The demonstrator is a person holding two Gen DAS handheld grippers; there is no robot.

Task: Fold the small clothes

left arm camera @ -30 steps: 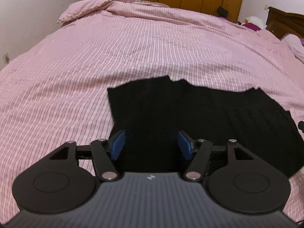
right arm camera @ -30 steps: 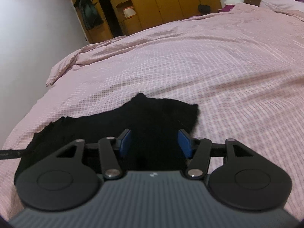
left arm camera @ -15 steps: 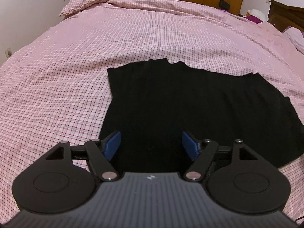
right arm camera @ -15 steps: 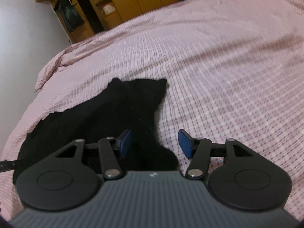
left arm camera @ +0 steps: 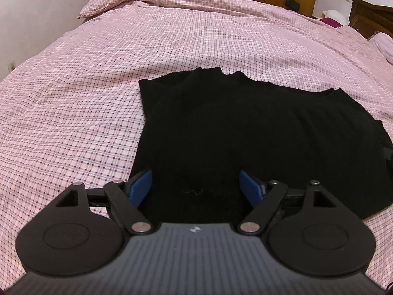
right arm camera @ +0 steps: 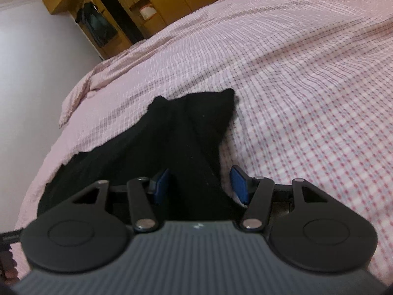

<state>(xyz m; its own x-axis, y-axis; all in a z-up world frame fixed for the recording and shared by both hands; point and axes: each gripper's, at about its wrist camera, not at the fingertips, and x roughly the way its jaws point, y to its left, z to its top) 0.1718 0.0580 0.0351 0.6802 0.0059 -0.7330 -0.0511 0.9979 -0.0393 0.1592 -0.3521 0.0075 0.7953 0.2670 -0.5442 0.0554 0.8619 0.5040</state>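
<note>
Pink checked bed [left arm camera: 98, 98] carried a limp, light black garment [left arm camera: 245, 135], best pinched at its lower-frame hem; left tool [left arm camera: 195, 184] and right tool [right arm camera: 200, 184] gaped wide.

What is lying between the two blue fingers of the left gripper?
Only the black garment lies there, flat on the pink checked bedspread. The left wrist view shows the left gripper open over its near edge.

Garment [left arm camera: 245, 132] lies flat on bedspread [left arm camera: 73, 93]; wardrobe [right arm camera: 172, 2] stands behind the bed's far end.
</note>
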